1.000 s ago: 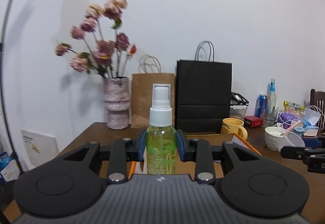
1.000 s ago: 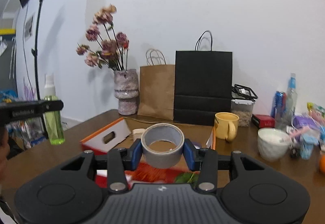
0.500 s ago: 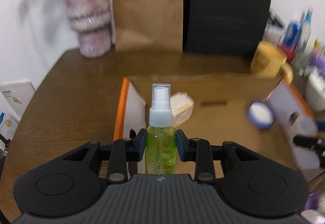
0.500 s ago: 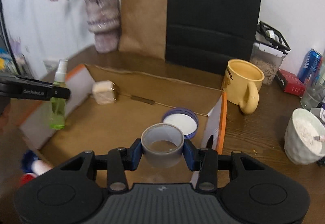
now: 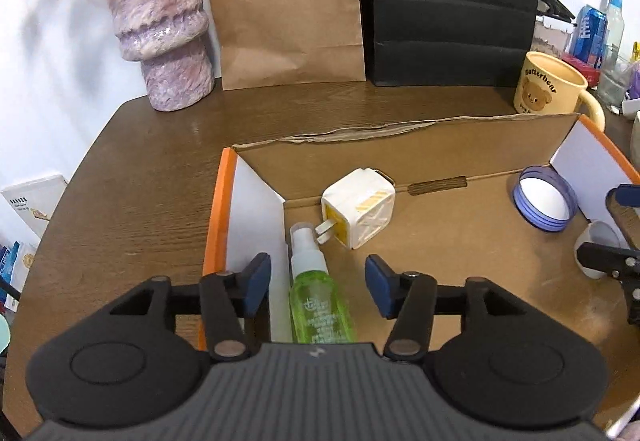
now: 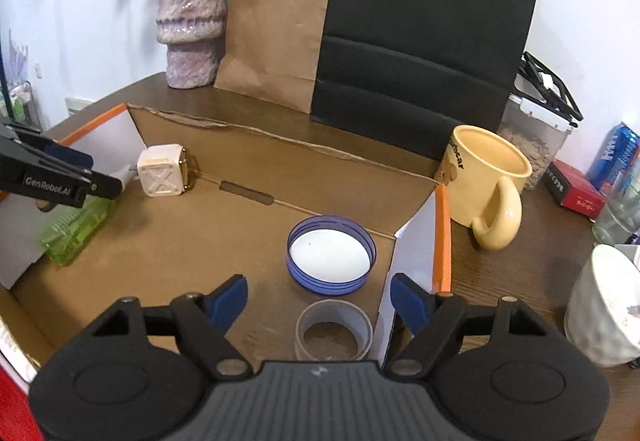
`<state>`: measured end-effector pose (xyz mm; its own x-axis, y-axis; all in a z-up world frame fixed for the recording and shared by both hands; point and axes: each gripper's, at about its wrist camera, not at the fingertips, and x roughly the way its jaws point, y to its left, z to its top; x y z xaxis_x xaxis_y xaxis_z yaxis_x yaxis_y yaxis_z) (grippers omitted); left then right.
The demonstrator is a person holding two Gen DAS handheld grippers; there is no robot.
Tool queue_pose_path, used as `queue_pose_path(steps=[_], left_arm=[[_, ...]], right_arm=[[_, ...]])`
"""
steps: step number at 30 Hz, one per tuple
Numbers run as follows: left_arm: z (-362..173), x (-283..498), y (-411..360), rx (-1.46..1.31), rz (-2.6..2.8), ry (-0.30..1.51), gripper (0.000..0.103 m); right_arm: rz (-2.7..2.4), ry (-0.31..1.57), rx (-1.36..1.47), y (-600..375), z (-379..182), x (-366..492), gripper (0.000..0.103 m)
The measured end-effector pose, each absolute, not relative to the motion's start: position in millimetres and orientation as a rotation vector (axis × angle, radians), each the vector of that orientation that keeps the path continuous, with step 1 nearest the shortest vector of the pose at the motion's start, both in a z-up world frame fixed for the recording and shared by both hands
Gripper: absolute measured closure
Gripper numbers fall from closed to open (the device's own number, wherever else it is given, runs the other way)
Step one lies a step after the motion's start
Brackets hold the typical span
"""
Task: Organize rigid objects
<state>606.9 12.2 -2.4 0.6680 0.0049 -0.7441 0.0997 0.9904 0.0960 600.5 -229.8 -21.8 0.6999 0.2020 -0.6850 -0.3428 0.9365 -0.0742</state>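
An open cardboard box (image 5: 400,129) with orange-edged flaps lies on the brown table. A green spray bottle (image 5: 318,301) lies flat in its left part, between the open jaws of my left gripper (image 5: 318,283). A grey tape roll (image 6: 334,331) lies flat in the box's right part, between the open jaws of my right gripper (image 6: 320,299). A white plug adapter (image 5: 358,213) and a blue lid (image 6: 331,255) also lie in the box. In the right wrist view the bottle (image 6: 76,229) shows under the left gripper's fingers (image 6: 60,181).
A yellow mug (image 6: 486,181) stands right of the box, with a white bowl (image 6: 604,305) nearer. A purple vase (image 5: 160,25), a brown paper bag (image 5: 288,1) and a black bag (image 5: 448,1) stand at the back. Cans and bottles (image 6: 616,169) crowd the far right.
Both grippers came down over the box and opened. The spray bottle and the tape roll have been let go and now lie in the box.
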Motion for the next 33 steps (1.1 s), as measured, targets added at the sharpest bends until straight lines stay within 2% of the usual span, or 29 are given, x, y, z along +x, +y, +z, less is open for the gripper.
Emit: queue_pose_path(steps=[2, 4, 6, 13, 17, 22, 25, 27, 33], left_arm=[[7, 598, 12, 0.106, -0.061, 0.832, 0.033], [19, 584, 14, 0.084, -0.063, 0.813, 0.029], [34, 566, 16, 0.092, -0.06, 0.782, 0.028], [87, 493, 37, 0.044, 0.044, 0.593, 0.008], [100, 438, 49, 0.043, 0.123, 0.46, 0.005], [100, 360, 60, -0.024, 0.12, 0.351, 0.004], [96, 310, 61, -0.054, 0.097, 0.248, 0.0], [85, 279, 58, -0.055, 0.088, 0.185, 0.0], [49, 192, 49, -0.023, 0.074, 0.152, 0.0]], right_arm=[[0.295, 0.734, -0.173, -232, -15, 596, 0.023], [0.282, 0.704, -0.136, -236, -2, 584, 0.016], [0.294, 0.665, -0.105, -242, 15, 568, 0.015], [0.294, 0.535, -0.131, -250, 67, 498, 0.003], [0.302, 0.457, -0.152, -253, 77, 449, 0.002], [0.26, 0.263, -0.152, -253, 74, 376, 0.001], [0.26, 0.192, -0.121, -254, 67, 333, 0.0], [0.268, 0.161, -0.098, -257, 60, 305, 0.0], [0.286, 0.123, -0.104, -261, 33, 216, 0.0]])
